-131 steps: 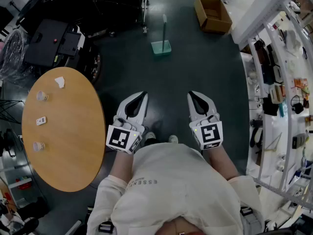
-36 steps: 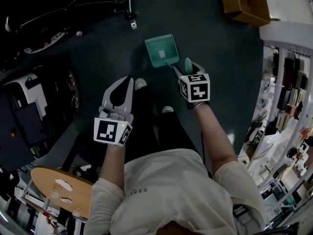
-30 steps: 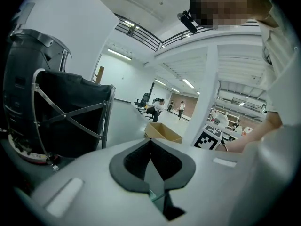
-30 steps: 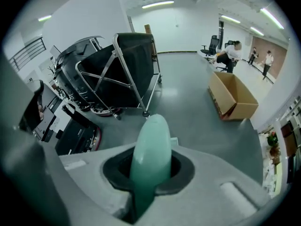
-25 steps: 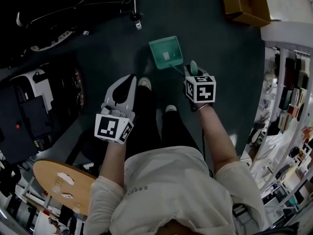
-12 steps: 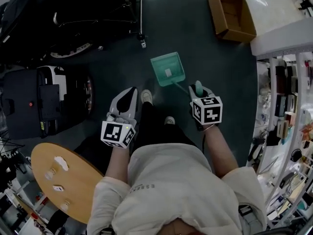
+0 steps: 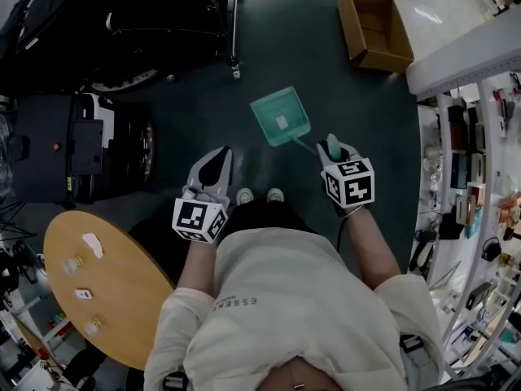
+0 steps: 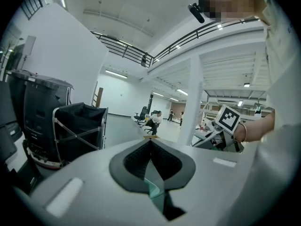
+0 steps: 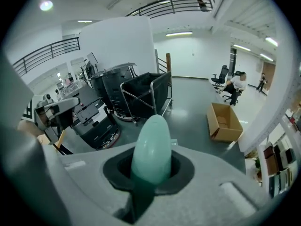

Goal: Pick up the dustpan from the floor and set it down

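The dark floor [image 7: 358,177] lies under the right gripper [image 7: 335,155]; a round table [image 7: 106,300] is far to its left; a cardboard box [image 7: 374,27] sits well ahead of it. The green dustpan [image 7: 279,116] hangs ahead of that gripper and a bit left, its long handle [image 9: 151,147] running straight back into the jaws, which squeeze the handle's end tight; I think the pan is off the floor. The left gripper [image 7: 213,169], just to the left, is pinched closed on nothing.

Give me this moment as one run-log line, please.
right gripper: shut on handle of dustpan | left gripper: shut, empty | pan end: ahead of shoes
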### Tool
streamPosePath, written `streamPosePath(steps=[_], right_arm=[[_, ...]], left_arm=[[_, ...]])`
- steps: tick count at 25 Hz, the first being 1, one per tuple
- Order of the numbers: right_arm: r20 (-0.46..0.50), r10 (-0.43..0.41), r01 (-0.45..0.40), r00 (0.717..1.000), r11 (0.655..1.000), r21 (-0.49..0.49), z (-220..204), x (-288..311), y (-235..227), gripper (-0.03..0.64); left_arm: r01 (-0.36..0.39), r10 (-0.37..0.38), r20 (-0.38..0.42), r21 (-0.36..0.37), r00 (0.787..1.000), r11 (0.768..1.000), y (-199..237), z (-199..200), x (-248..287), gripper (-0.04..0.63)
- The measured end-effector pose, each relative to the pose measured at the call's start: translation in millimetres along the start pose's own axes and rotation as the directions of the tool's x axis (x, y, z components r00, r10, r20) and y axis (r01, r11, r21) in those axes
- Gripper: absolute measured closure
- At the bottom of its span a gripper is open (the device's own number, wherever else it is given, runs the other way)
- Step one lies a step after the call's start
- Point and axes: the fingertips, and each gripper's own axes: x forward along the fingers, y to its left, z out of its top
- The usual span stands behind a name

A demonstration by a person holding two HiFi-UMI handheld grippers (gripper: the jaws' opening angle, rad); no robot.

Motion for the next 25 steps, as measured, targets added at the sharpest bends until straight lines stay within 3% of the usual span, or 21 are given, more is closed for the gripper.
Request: streamPosePath(steps=[13, 25], right_arm=[[-0.028, -0.008, 0.009, 1.0, 0.999, 0.047, -38, -20, 10, 0.594], [-0.03, 0.044, -0.044, 0.999, 0.999, 0.002, -8, 27, -14, 0.594]], left_arm=[[0.002, -0.002, -0.026, 0.0, 1.0, 1.0, -5, -3, -20, 0.578], [-0.055, 0.055, -0.011, -0.003, 0.998, 0.998, 22, -1, 26, 0.578]])
